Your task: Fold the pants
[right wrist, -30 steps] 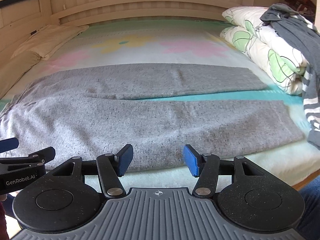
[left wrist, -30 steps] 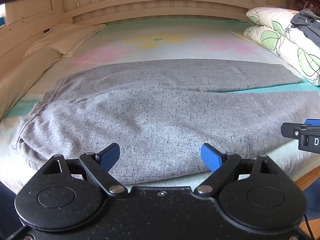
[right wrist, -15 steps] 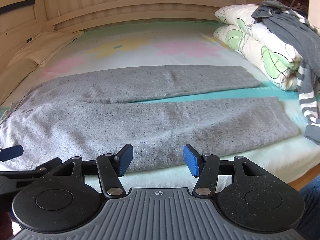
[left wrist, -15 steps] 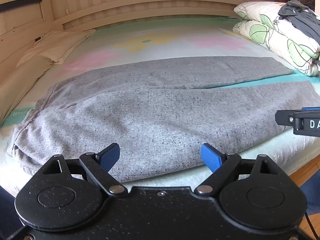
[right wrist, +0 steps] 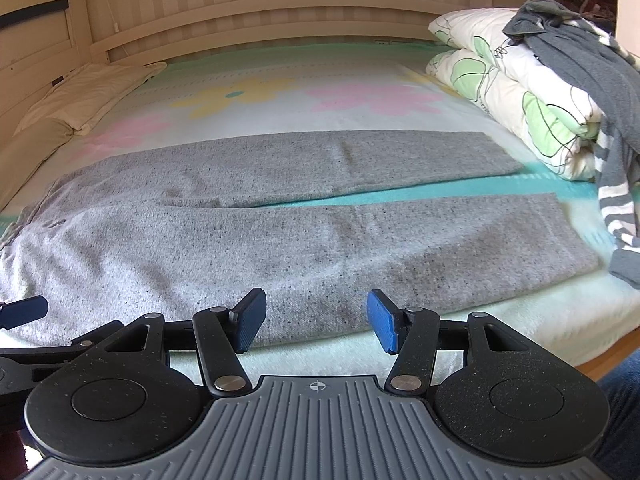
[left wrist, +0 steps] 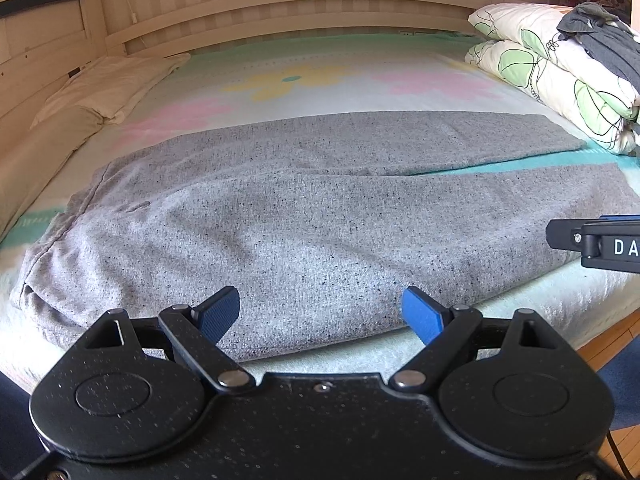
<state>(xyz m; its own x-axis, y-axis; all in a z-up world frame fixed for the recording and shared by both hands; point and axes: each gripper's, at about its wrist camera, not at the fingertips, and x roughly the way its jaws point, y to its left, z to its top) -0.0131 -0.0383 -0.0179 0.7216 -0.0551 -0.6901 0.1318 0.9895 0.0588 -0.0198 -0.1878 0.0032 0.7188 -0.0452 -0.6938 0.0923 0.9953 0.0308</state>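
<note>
Grey speckled pants [left wrist: 320, 216] [right wrist: 280, 240] lie flat across the bed, waistband to the left, both legs stretched to the right with a narrow strip of teal sheet between them. My left gripper [left wrist: 320, 308] hovers open over the near edge of the seat and thigh area, holding nothing. My right gripper [right wrist: 316, 316] is open too, just in front of the near leg's edge around mid-length. Each gripper's tip shows at the side of the other's view.
A folded floral duvet [right wrist: 516, 92] with dark and striped clothes [right wrist: 592, 80] draped over it sits at the right. A cream pillow [left wrist: 108, 88] lies at the back left. A wooden headboard [left wrist: 280, 4] runs behind. The mattress's near edge [right wrist: 520, 320] drops to a wooden floor.
Both grippers have pulled back and risen slightly, so the pants look a bit further off and more of the bed shows. The jaws stayed open and the pants have not moved.
</note>
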